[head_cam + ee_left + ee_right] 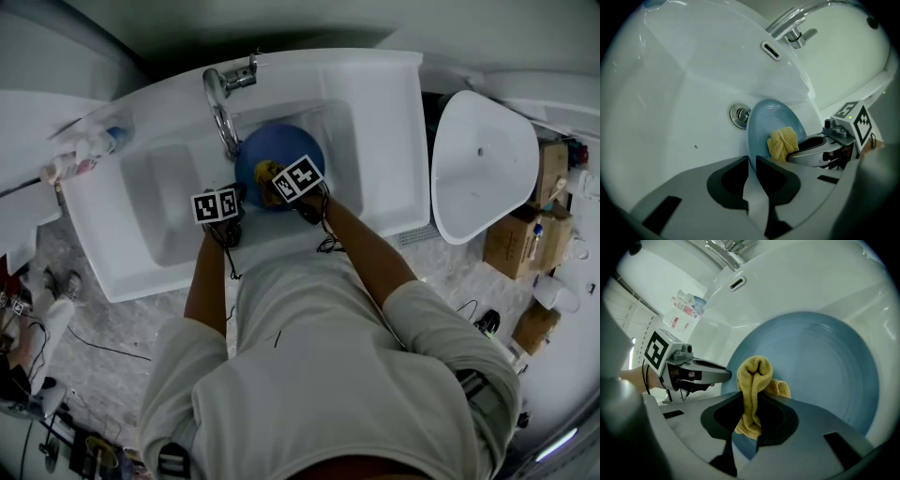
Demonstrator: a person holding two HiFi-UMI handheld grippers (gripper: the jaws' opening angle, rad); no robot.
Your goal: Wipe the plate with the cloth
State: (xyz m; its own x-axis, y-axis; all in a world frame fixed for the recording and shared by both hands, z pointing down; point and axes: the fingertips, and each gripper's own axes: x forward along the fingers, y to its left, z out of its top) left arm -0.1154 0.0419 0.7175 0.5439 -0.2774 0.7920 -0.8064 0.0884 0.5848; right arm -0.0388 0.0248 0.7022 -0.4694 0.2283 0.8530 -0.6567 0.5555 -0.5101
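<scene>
Left tool (752, 161) pinched on plate (765, 121) rim; right tool (757, 401) clamps cloth (754, 376) at plate's 8 o'clock. Hold plate steady, sweep toward 2 o'clock.

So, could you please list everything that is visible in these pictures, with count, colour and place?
sink: one, white, under both grippers
faucet: one, chrome, at the sink's back rim
drain: one, metal, in the sink beside the plate
plate: one, blue, in the sink below the faucet
cloth: one, yellow, against the plate's face
bottles: a few, count unclear, on the counter left of the sink
oval basin: one, white, right of the sink
cardboard boxes: at least two, brown, floor at right
left gripper: grey, shut on the plate's rim
right gripper: grey, shut on the cloth
</scene>
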